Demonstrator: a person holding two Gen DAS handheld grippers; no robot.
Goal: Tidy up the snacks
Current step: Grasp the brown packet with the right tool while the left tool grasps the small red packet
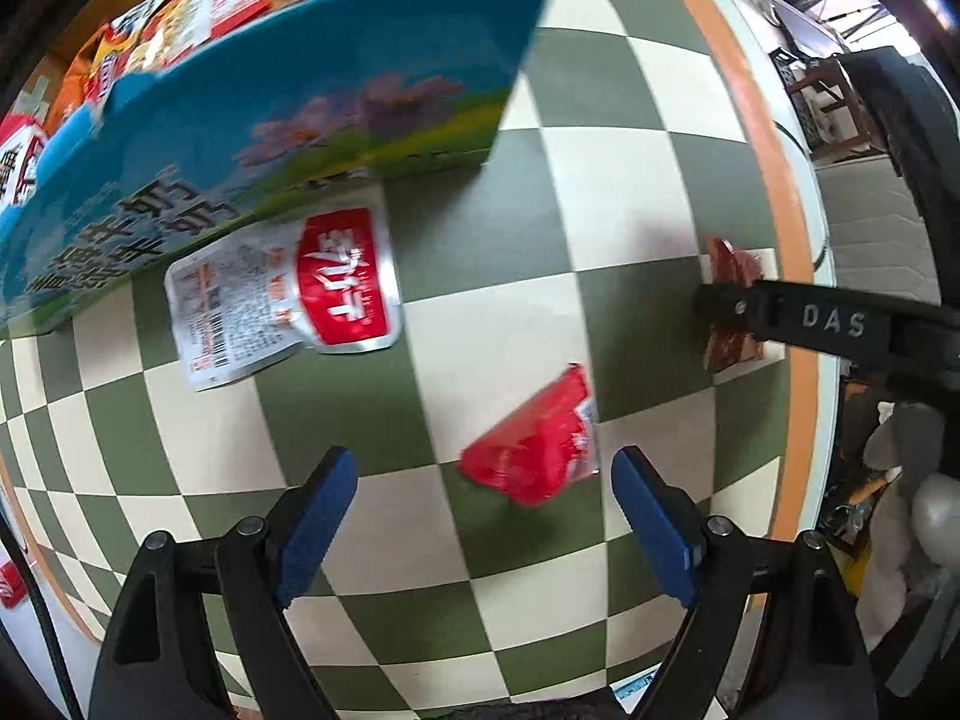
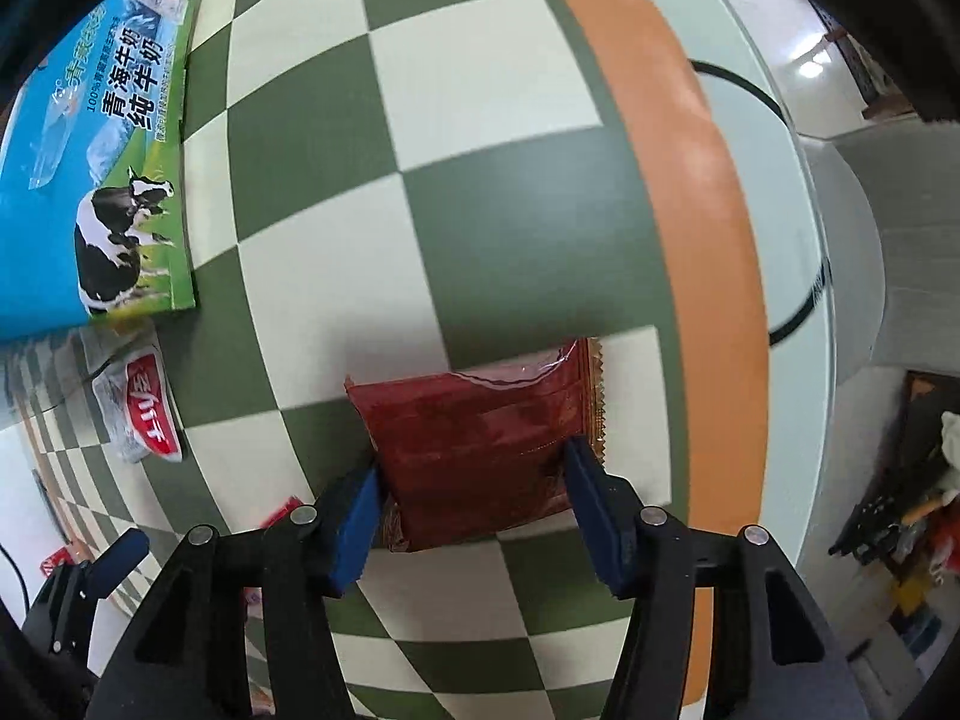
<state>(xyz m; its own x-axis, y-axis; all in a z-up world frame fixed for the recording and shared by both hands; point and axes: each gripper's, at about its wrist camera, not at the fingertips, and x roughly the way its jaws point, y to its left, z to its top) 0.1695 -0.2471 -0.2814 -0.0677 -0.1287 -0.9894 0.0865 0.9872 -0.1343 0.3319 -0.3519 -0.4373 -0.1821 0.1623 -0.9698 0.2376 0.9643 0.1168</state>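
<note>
Right gripper (image 2: pixel 471 474) points steeply down at a dark red snack packet (image 2: pixel 474 438) lying flat on the green-and-cream checkered counter (image 2: pixel 510 210), close to the counter's orange border (image 2: pixel 702 240). Jaws straddle the packet, one blue pad (image 2: pixel 354 516) at its left edge, the other at its right edge. Left pad appears to touch the wrapper; right pad sits at the edge near the serrated seal. Cannot tell whether the pads press in; the packet rests on the counter, not lifted.

Left gripper (image 1: pixel 483 510) points straight down, jaws wide, nothing between the pads. A bright red snack packet (image 1: pixel 534 444) lies just ahead of the fingertips, nearer the right pad, untouched.

A silver pouch with red label (image 1: pixel 282 300) lies further ahead on the counter, its upper edge just beside, perhaps tucked under, the blue milk carton box (image 1: pixel 300 90). The box holds several orange and red snack bags (image 1: pixel 198 6), visible over its rim.

In the left wrist view the right gripper's black finger marked "DAS" reaches in from the right over the dark red packet at the counter edge.
</note>
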